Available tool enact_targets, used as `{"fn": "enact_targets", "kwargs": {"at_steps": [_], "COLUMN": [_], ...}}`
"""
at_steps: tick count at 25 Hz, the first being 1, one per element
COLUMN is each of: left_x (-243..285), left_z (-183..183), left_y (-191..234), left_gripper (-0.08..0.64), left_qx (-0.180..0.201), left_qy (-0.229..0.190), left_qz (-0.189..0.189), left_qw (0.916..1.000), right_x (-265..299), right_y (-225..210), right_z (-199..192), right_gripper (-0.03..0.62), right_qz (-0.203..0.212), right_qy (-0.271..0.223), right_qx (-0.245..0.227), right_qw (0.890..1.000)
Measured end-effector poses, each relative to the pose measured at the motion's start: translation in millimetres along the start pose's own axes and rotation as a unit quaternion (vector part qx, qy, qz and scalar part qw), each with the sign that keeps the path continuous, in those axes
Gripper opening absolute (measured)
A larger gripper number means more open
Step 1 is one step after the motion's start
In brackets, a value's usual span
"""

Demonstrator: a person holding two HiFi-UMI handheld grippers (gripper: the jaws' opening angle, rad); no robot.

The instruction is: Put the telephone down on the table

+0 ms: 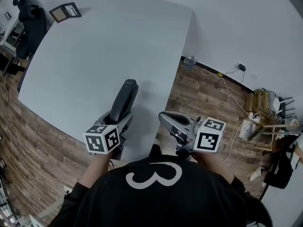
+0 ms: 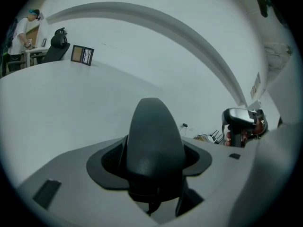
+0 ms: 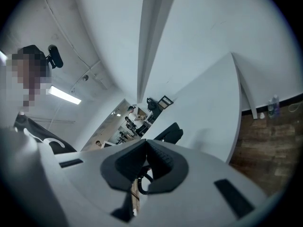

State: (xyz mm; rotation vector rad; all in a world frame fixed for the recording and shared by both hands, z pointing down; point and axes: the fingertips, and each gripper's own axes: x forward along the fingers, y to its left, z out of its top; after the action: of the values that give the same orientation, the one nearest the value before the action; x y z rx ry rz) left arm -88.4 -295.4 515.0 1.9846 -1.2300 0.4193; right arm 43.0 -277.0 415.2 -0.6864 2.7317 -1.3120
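Observation:
The telephone (image 1: 124, 100) is a black handset, held lengthwise in my left gripper (image 1: 116, 123), whose jaws are shut on its near end. It points away from me over the near part of the white table (image 1: 94, 56), low above the top; I cannot tell whether it touches. In the left gripper view the handset (image 2: 154, 141) fills the gap between the pads. My right gripper (image 1: 166, 119) hovers at the table's near right edge, jaws shut with nothing in them. In the right gripper view the jaws (image 3: 146, 150) meet at the tip, and the handset (image 3: 171, 132) shows beyond them.
A framed picture (image 1: 65, 11) stands at the table's far left corner, with a black office chair (image 1: 29, 18) behind it. To the right of the table is wooden floor with a bottle (image 1: 189, 60), cables (image 1: 227, 82) and clutter (image 1: 265, 108). A person (image 2: 22, 30) stands far off.

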Motion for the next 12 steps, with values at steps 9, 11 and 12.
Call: {"fn": "enact_targets", "kwargs": {"at_steps": [9,11,12], "left_x": [22,27,29], "left_z": [-8,-10,-10], "left_y": [9,12,13], "left_gripper": [0.29,0.29,0.29], "left_qx": [0.03,0.036,0.04], "left_qy": [0.016,0.02,0.02], "left_qz": [0.023,0.027,0.029], "left_qw": [0.9991,0.9988,0.9986], "right_x": [4,5,5], "right_y": [-13,-16,-17], "right_z": [-4,-3,-2], "right_gripper": [0.011,0.011,0.011], "right_qz": [-0.004,-0.005,-0.005], "right_qy": [0.008,0.008,0.007], "right_qx": [0.014,0.018,0.02], "right_qw": [1.0,1.0,1.0]}}
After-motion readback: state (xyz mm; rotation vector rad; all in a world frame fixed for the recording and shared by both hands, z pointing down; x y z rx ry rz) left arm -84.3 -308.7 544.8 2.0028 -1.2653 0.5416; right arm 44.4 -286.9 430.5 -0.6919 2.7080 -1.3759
